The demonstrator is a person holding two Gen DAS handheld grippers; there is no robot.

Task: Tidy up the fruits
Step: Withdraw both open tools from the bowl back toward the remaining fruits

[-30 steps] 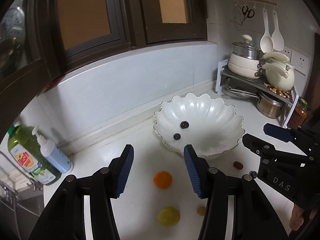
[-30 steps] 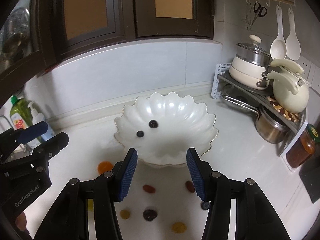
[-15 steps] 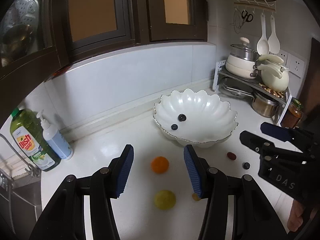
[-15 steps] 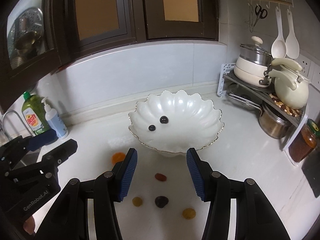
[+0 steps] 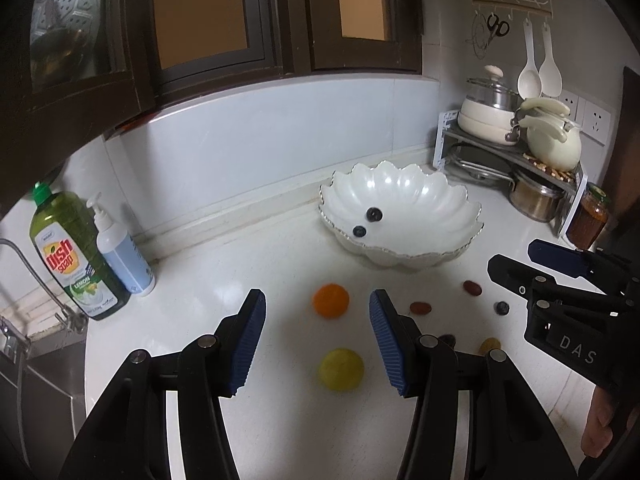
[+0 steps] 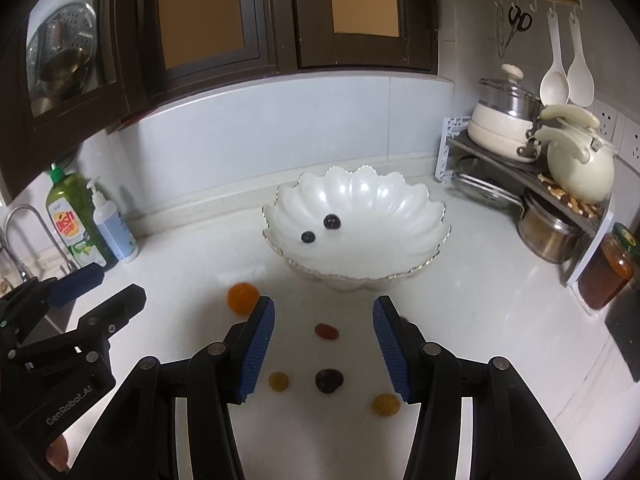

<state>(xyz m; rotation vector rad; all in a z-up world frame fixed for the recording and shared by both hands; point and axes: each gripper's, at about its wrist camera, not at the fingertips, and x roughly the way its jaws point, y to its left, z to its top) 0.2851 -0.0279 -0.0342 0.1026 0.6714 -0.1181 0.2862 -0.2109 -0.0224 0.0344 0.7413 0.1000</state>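
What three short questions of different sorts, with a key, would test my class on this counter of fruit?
1. True or false: the bowl already holds two dark berries.
2. Multiple choice: between the left tool's fingers, which fruit lies nearer the camera? A. the orange fruit B. the yellow fruit C. a banana
3. Fill in: the green bottle by the sink is labelled dish ____.

Key: 1 true, one berry above the other. 2 B. 3 soap.
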